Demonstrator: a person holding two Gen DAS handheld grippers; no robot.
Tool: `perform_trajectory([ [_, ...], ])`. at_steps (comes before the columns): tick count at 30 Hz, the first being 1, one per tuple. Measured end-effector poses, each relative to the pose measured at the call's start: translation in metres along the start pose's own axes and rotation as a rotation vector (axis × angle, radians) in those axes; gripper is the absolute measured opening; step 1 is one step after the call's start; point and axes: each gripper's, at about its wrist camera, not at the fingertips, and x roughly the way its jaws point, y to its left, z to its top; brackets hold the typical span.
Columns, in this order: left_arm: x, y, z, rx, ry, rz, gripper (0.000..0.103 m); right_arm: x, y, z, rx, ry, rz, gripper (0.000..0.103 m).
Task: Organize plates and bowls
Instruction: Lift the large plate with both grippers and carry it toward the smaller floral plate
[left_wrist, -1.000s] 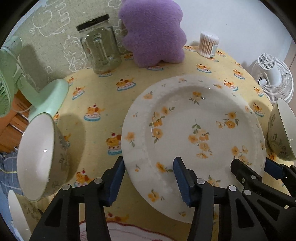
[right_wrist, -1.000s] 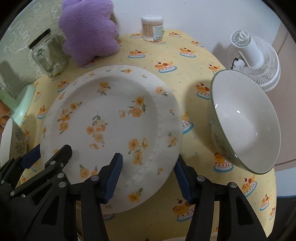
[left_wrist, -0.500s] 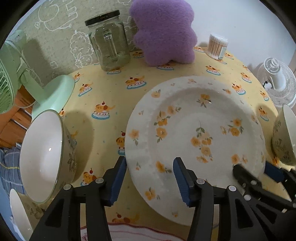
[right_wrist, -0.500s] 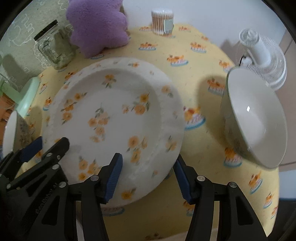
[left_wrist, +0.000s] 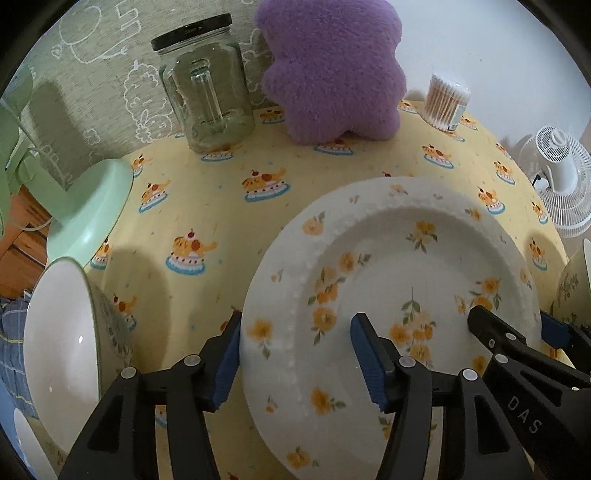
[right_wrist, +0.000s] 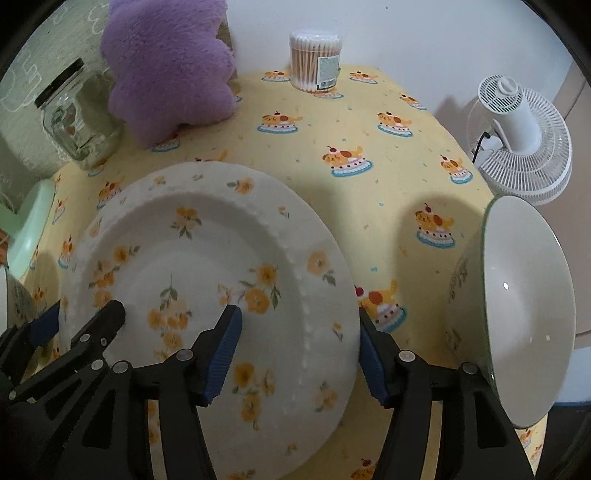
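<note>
Left wrist view: my left gripper (left_wrist: 295, 354) and right gripper (right_wrist: 299, 350) straddle opposite rims of the floral plate (left_wrist: 406, 280) on the tablecloth (left_wrist: 221, 206), jaws just widened, pads clear. Plate released, I judge; next, withdraw toward a bowl (right_wrist: 517, 306).

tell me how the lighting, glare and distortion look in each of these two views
Left wrist view: fisheye bends the table into a dome, black vignette at the corners, soft shadows beside the left bowl, a small glare dot inside it, the plate bright but readable. Right wrist view: same bulge; the right bowl shows pinpoint highlights, and the plate casts a shadow on the cloth.
</note>
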Motion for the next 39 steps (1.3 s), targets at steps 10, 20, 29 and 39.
perform_trajectory([
  [10, 0.0, 0.015, 0.0, -0.016, 0.005, 0.016, 0.059, -0.001, 0.017, -0.001, -0.044, -0.009, 0.003, 0.067],
  [20, -0.004, 0.014, -0.003, -0.005, 0.004, 0.023, 0.058, -0.005, 0.013, 0.007, -0.043, -0.005, 0.001, 0.057],
  [29, -0.021, 0.016, -0.01, 0.003, 0.015, 0.022, 0.058, -0.018, 0.015, 0.002, -0.062, 0.01, 0.001, 0.056],
  [39, -0.057, 0.019, -0.021, -0.007, -0.011, 0.017, 0.058, -0.051, 0.018, -0.01, -0.086, -0.014, 0.003, 0.056],
])
